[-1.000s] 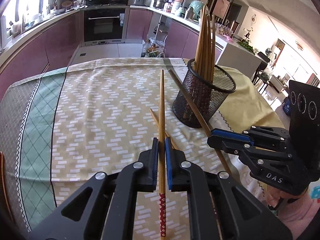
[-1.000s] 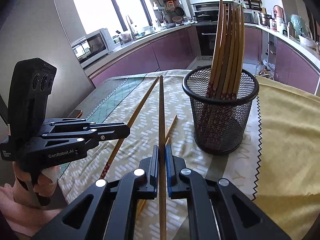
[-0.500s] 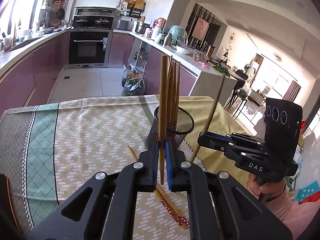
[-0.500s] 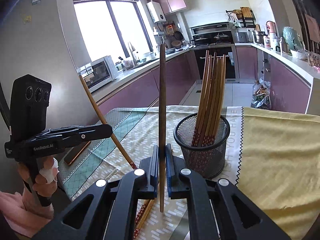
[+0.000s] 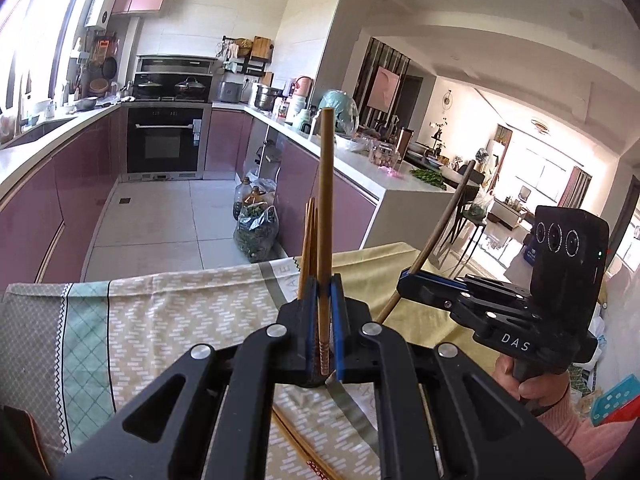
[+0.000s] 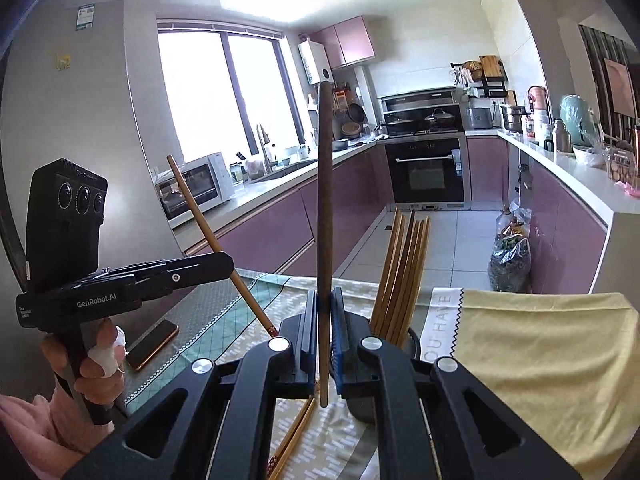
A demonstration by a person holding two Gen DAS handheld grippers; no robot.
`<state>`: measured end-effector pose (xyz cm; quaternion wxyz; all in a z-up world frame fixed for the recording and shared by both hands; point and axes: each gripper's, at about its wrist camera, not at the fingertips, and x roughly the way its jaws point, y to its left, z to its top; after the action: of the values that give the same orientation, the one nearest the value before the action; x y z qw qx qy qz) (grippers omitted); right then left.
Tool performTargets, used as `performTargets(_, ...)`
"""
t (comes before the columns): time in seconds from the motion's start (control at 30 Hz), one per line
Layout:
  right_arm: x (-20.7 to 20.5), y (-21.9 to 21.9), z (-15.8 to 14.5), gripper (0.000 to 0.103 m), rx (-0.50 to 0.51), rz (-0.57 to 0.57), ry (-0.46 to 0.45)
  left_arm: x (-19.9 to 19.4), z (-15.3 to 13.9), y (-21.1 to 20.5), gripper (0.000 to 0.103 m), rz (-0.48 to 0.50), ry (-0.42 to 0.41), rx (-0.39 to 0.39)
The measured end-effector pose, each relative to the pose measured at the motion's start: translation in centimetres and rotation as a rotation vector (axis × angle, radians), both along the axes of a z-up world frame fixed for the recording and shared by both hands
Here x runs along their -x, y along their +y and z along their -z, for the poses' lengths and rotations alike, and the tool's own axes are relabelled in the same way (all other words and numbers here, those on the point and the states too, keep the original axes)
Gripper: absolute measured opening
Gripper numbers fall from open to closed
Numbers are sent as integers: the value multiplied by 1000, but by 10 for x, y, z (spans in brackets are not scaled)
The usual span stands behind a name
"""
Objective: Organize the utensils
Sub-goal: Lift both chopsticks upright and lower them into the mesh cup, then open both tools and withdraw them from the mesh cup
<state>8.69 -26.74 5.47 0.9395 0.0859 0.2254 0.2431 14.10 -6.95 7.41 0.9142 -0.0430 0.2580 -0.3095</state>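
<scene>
I have a chopstick [image 5: 325, 216] clamped upright in the left gripper [image 5: 322, 344], jaws closed on its lower part so the patterned end pokes out just below the pads and the long plain end stands high above. The right gripper [image 6: 324, 344] does the same with a darker chopstick [image 6: 324, 220], jaws tight on it, its long axis also close to vertical with the lower tip hanging free under the jaws.

What the next move turns on, as I judge it: the mesh holder [image 6: 414, 344] sits low and just right of the right jaws, almost hidden behind them, so the right gripper looks the nearer. In the left view I only see the tops of the standing chopsticks directly behind my jaws, so the holder lies straight ahead and below. Both sticks are already near upright; I would need each lower tip above the rim before lowering.

The holder carries a bundle of chopsticks [image 6: 402, 272] leaning slightly right. Two loose chopsticks [image 6: 294, 436] lie on the counter [image 6: 540, 360], on its cloth beneath the grippers. A phone [image 6: 154, 344] lies at the counter's left edge.
</scene>
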Motion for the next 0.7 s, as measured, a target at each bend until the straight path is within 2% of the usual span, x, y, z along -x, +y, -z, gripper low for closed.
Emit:
performTargets(0.17, -6, -8, -17, 6, -3, 28, -45, -6, -20, -12, 7, -7, -52, -14)
performTargets(0.3, -15, -12, -19, 6, -7, 50, -52, -14, -23, -26, 7, -12, -56, -48)
performTargets(0.43, -27, -13, -10, 6, -5, 63, -21, -23, -10, -39, 7, -11, -29, -111)
performTargets(0.7, -48, -4, 27, 6, 25, 35, 120, -47, 27, -56, 7, 21, 71, -212)
